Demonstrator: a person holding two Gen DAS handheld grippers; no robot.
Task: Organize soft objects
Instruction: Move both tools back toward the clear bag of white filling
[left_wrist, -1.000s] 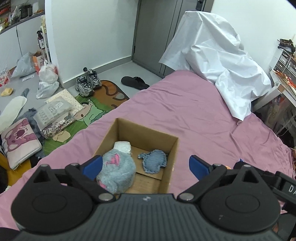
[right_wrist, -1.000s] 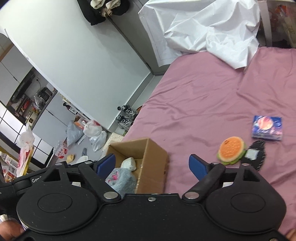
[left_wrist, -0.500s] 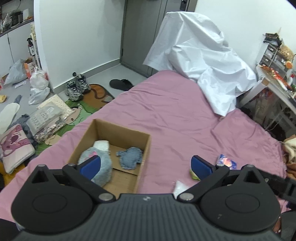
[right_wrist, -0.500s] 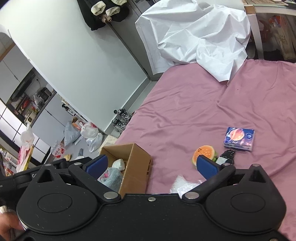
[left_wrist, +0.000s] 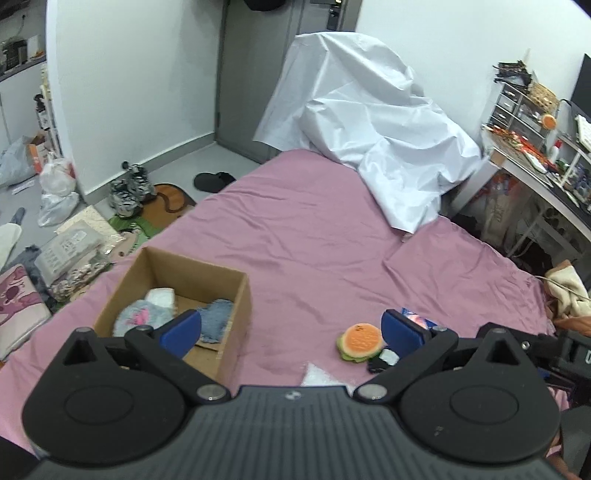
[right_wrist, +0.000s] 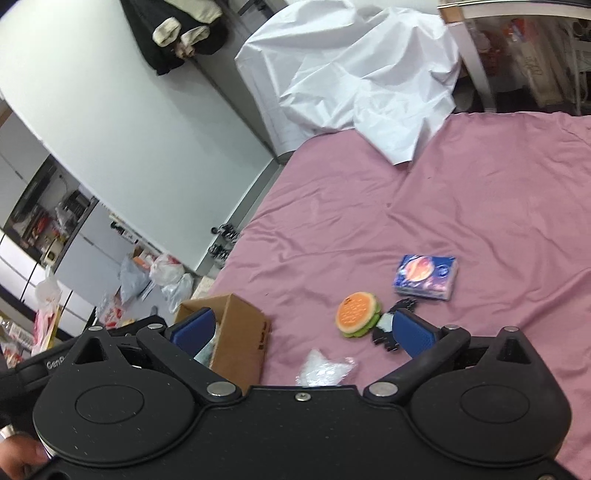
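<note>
An open cardboard box (left_wrist: 236, 295) (right_wrist: 243, 343) stands on the pink bed and holds a grey fluffy toy (left_wrist: 138, 319), a white soft item (left_wrist: 160, 297) and a blue denim piece (left_wrist: 216, 319). On the sheet to its right lie a burger-shaped plush (left_wrist: 360, 341) (right_wrist: 356, 314), a black-and-white item (left_wrist: 382, 360) (right_wrist: 386, 326), a blue tissue pack (right_wrist: 424, 277) and a clear crinkled bag (right_wrist: 323, 371). My left gripper (left_wrist: 291, 332) is open and empty above the bed near the box. My right gripper (right_wrist: 303, 330) is open and empty above the loose items.
A white sheet (left_wrist: 369, 129) covers something bulky at the bed's far end. A cluttered desk (left_wrist: 535, 158) stands on the right. Shoes (left_wrist: 129, 188), bags and packages litter the floor on the left.
Both grippers have pulled back and swung right, away from the box. The burger plush and other loose items have come into the left wrist view. Both stay open.
</note>
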